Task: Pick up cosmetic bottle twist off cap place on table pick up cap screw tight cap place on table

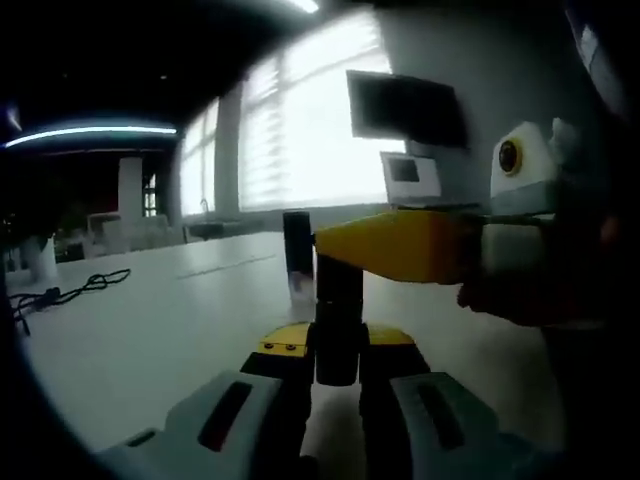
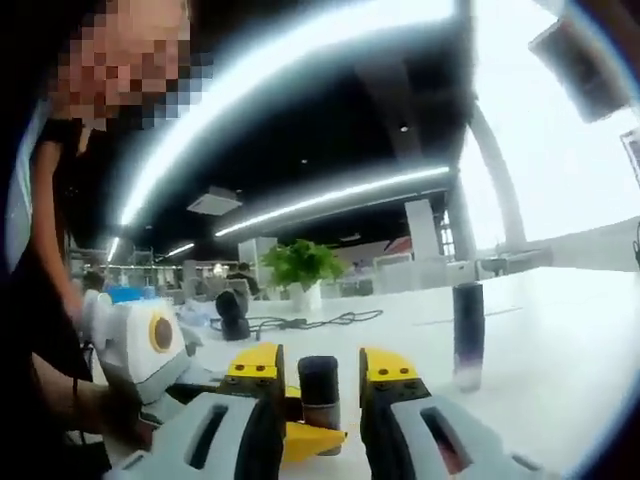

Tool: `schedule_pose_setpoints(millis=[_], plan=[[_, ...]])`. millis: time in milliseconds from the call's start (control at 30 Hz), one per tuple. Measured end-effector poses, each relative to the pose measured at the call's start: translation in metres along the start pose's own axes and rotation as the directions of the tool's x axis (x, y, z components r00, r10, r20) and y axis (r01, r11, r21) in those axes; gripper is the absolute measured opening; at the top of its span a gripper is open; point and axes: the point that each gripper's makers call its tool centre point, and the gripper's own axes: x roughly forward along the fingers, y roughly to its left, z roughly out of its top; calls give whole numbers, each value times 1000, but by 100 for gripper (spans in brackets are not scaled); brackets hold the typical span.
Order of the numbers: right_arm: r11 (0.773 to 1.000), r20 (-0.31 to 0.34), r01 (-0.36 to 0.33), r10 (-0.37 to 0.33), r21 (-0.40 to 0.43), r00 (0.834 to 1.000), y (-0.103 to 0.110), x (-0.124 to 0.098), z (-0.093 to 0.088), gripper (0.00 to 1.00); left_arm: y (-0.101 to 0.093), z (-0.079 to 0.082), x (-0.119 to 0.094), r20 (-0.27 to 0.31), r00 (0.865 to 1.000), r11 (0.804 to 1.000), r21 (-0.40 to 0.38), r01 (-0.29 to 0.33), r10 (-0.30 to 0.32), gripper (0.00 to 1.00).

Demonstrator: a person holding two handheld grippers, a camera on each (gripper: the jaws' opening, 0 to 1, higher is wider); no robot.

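A black cable (image 1: 60, 293) lies far left on the white worktop (image 1: 150, 330). The left gripper (image 1: 338, 350) pinches the dark cosmetic bottle (image 1: 338, 315) between its jaws. A dark cylinder (image 1: 297, 245) (perhaps 1 cap) stands behind. The right gripper (image 2: 319, 385) clamps the bottle's top (image 2: 319, 385); a potted plant (image 2: 300, 270) sits beyond.

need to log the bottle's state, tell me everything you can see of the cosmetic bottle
The cosmetic bottle is a dark, slim cylinder, plastic by its look, upright between the left gripper's yellow-tipped jaws, which clamp its lower body. The right gripper reaches across at its top, its jaws either side of the neck. In the right gripper view the bottle's dark rounded top sits between that gripper's jaws. A separate dark cap stands upright on the white table.
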Motion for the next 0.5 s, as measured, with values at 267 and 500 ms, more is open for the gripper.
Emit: schedule_pose_setpoints(millis=[267,500], plan=[[974,7,-213,214,-75,977,4,-10,13,30,-21,1,1,10,994,994,-21,111,-110,7],[921,-30,-384,383,-59,923,6,-22,17,27,-31,1,2,10,986,986,-12,164,-164,7]])
